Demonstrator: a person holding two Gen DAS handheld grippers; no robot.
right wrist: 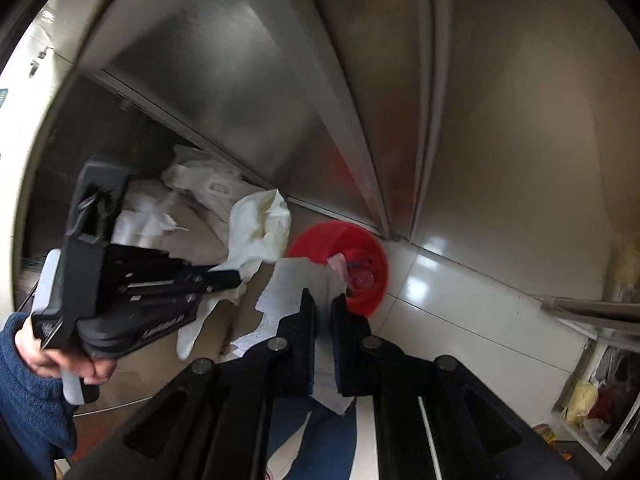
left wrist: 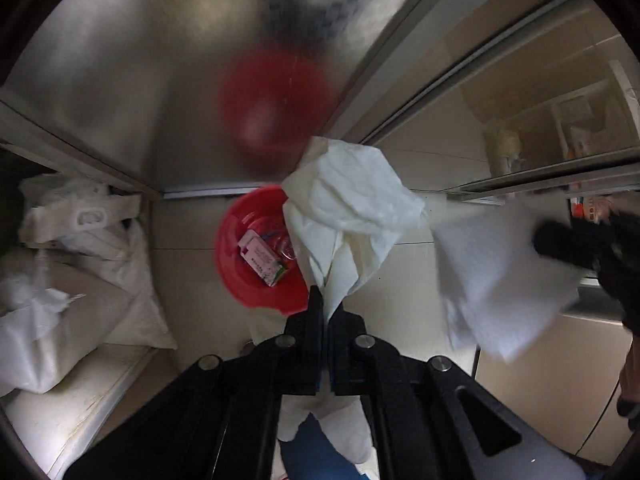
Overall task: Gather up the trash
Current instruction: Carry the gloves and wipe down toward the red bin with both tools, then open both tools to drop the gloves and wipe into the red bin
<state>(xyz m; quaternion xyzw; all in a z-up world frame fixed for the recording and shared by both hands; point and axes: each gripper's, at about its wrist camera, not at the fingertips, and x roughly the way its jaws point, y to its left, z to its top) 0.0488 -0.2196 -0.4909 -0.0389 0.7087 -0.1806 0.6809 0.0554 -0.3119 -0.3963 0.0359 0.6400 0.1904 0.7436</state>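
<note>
My left gripper (left wrist: 326, 300) is shut on a crumpled cream-white glove-like rag (left wrist: 352, 204) and holds it up just above and beside a red bin (left wrist: 256, 264) on the floor. The bin holds a small pink-and-green carton (left wrist: 262, 258). My right gripper (right wrist: 324, 300) is shut on a flat white paper sheet (right wrist: 296, 280) and holds it near the bin (right wrist: 360, 276). In the left wrist view the sheet (left wrist: 500, 276) hangs at the right. In the right wrist view the left gripper (right wrist: 224, 278) and its rag (right wrist: 260, 232) are at the left.
Steel cabinet doors (left wrist: 160, 80) stand right behind the bin. White sacks and plastic bags (left wrist: 80, 264) lie at the left. Glossy floor tiles (right wrist: 460, 312) lie to the right. A low shelf with bags (right wrist: 592, 404) is at the far right.
</note>
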